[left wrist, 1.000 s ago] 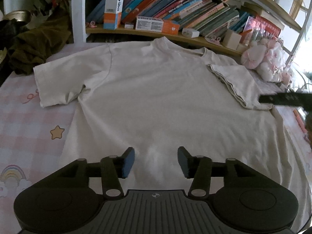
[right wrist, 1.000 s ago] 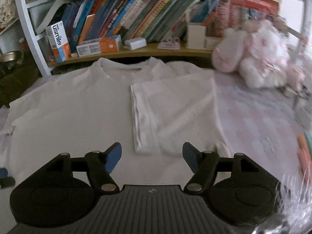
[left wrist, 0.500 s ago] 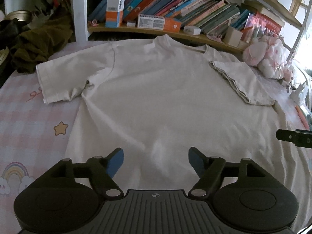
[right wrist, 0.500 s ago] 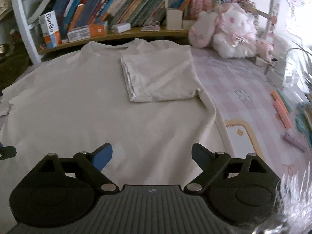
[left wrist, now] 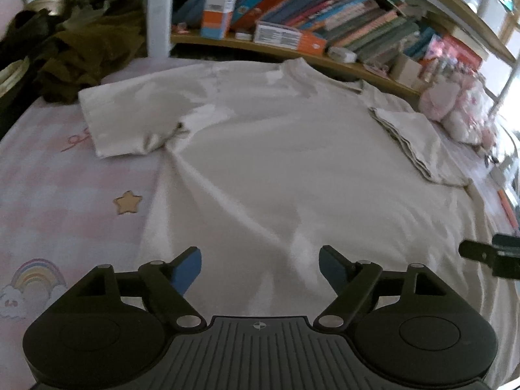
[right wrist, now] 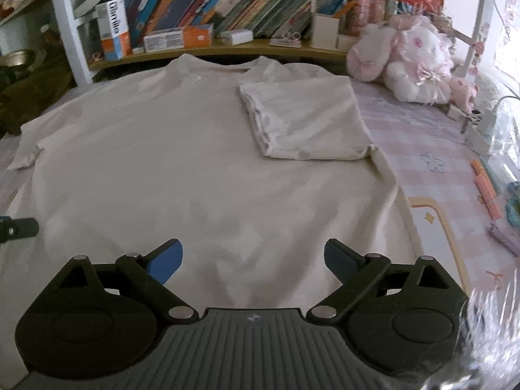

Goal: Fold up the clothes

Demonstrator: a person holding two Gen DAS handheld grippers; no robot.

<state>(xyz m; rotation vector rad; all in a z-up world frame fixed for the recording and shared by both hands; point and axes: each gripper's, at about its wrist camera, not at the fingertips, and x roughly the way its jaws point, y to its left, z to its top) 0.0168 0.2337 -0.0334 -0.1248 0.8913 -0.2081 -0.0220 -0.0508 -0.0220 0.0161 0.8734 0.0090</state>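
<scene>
A pink checked bed (left wrist: 65,195) carries a white t-shirt (left wrist: 276,162) spread flat, collar toward the bookshelf (right wrist: 227,45) far beyond the fingers. The shirt's lower body lies just ahead of both pairs of fingers. One sleeve (right wrist: 305,123) is folded onto the chest, ahead and right of the right gripper (right wrist: 253,258); the other sleeve (left wrist: 126,120) lies outstretched, ahead and left of the left gripper (left wrist: 260,265). Both grippers are spread wide, holding nothing.

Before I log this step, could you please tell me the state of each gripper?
Left gripper: open, empty, over the T-shirt.
Right gripper: open, empty, over the same shirt.
</scene>
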